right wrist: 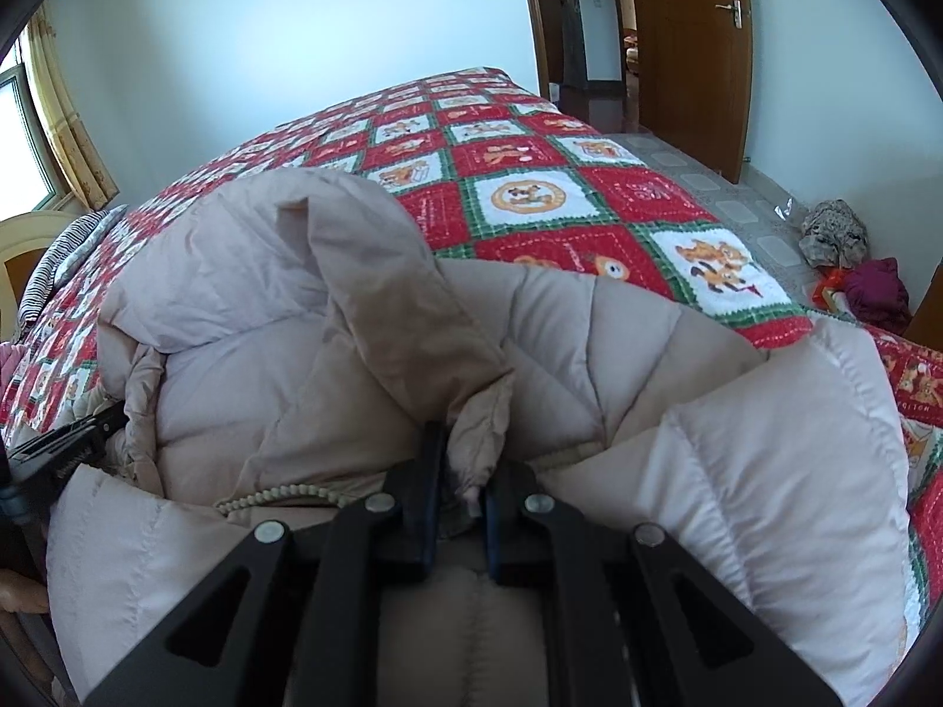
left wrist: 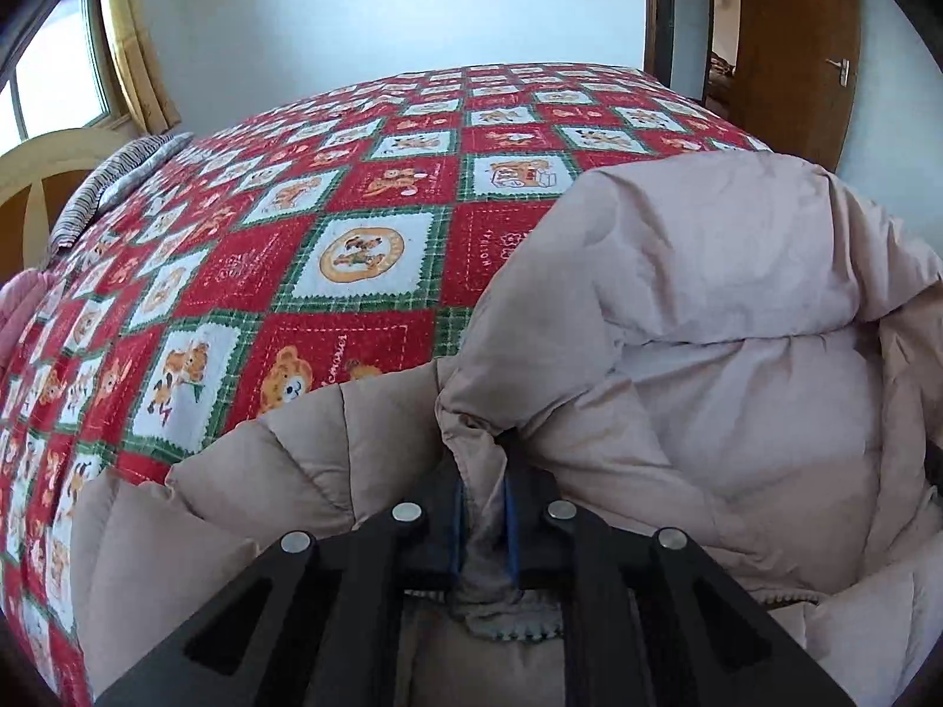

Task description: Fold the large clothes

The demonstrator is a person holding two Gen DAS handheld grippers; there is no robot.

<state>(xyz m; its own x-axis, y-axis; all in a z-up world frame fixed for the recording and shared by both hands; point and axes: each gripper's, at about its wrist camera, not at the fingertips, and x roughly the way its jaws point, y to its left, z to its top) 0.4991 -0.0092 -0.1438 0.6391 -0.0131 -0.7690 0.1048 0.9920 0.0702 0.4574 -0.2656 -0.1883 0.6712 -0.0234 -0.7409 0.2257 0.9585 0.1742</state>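
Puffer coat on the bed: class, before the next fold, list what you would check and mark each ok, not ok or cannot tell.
1. Left gripper shut on the beige puffer coat: ok.
2. Right gripper shut on coat fabric: ok.
3. Coat lying flat: not ok, bunched up.
4. Bare bedspread beyond the coat for laying it down: ok.
5. Zipper closed: cannot tell.

Matt quilted puffer coat (left wrist: 707, 324), woven bedspread (left wrist: 353, 206), glossy wooden door (right wrist: 689, 29)
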